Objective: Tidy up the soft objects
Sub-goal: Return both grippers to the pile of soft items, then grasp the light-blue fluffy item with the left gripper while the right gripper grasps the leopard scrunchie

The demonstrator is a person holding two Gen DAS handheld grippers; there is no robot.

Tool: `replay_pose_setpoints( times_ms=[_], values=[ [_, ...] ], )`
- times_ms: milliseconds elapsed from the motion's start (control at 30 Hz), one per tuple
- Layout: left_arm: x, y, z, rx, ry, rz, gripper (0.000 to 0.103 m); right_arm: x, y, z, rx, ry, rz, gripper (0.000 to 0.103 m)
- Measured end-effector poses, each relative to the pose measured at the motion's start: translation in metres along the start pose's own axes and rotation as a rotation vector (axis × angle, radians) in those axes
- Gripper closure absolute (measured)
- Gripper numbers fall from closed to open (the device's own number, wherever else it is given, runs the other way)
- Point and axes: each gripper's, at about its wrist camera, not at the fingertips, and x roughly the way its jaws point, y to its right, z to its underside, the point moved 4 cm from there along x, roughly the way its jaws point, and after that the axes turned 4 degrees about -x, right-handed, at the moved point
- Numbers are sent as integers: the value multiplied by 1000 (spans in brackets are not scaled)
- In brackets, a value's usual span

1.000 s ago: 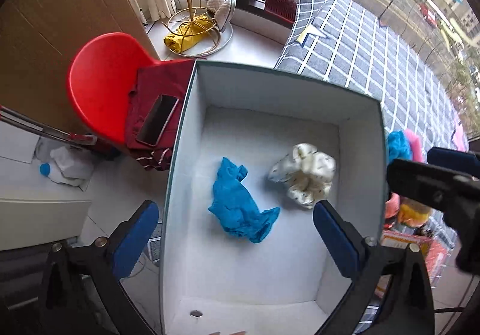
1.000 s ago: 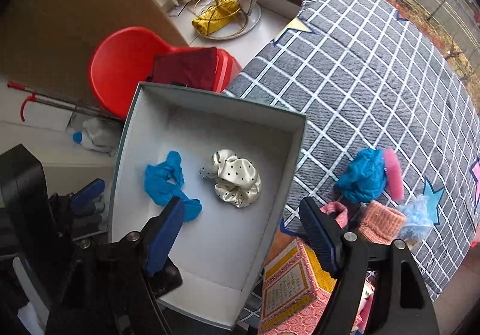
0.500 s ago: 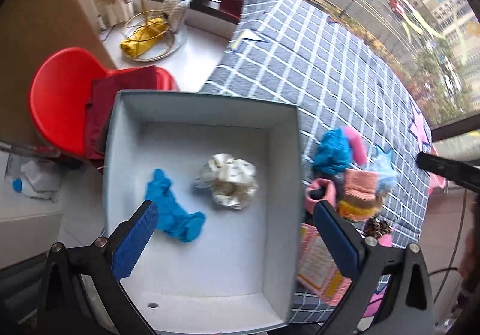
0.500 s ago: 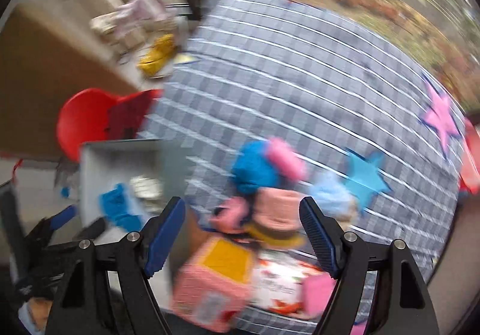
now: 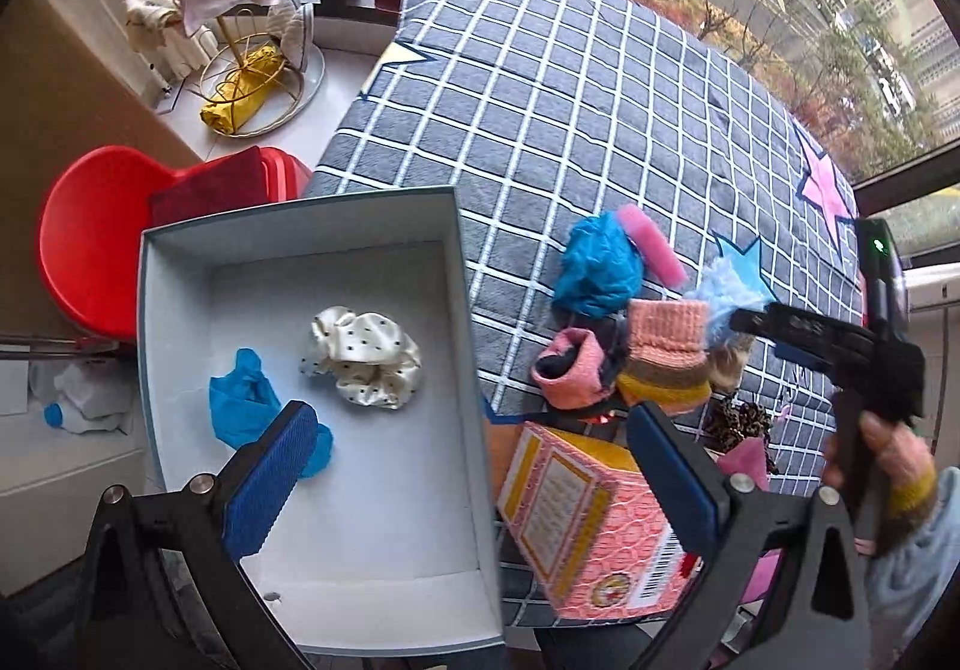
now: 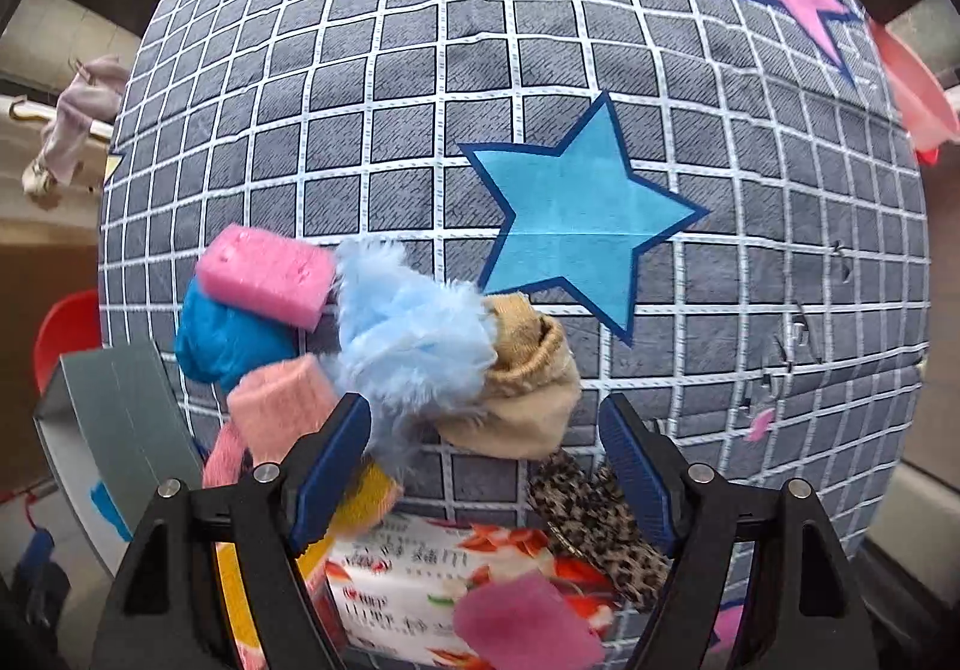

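A white box [image 5: 180,310] holds a blue cloth [image 5: 246,403] and a cream dotted scrunchie [image 5: 363,358]. My left gripper [image 5: 474,481] is open and empty above the box's right wall. On the checked cloth lies a pile: a blue ball [image 6: 231,340], a pink sponge [image 6: 267,274], a light blue fluffy piece [image 6: 414,340], a tan sock [image 6: 522,388], a pink knit piece [image 6: 282,406] and a leopard scrunchie [image 6: 594,520]. My right gripper [image 6: 486,466] is open and empty over the fluffy piece and tan sock; it also shows in the left wrist view [image 5: 840,346].
A pink and yellow carton [image 5: 588,514] and a tissue pack [image 6: 432,592] lie at the table's near edge. A red chair [image 5: 90,232] stands left of the box. A gold rack [image 5: 240,70] with cloths is on the sill. The checked tablecloth [image 6: 480,70] stretches beyond the pile.
Both grippers have swung right, away from the box. The right gripper now hovers over the pile of soft things. The left view now takes in the table and pile.
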Motion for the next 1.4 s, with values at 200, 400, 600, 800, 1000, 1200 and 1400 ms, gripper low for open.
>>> replay_pose_setpoints(
  times_ms=[200, 400, 600, 800, 1000, 1200, 1400],
  values=[
    [-1, 21, 1, 36, -15, -33, 0, 30, -19, -13, -104, -11, 30, 23],
    [0, 48, -1, 80, -22, -34, 0, 33, 18, -9, -92, -27, 97, 23],
    [10, 87, -5, 136, -34, -12, 0, 16, 105, -1, 36, 4, 155, 23],
    [23, 126, 2, 213, -66, 10, 0, -19, 173, 19, 177, 68, 90, 23],
    [33, 161, 14, 289, -91, 30, 0, -26, 221, 76, 183, 55, -3, 23],
    [56, 206, 15, 362, -122, 32, 0, -20, 230, 122, 242, 2, -50, 23],
    [88, 268, 12, 525, -87, -15, 0, -17, 239, 157, 247, -17, -96, 23]
  ],
)
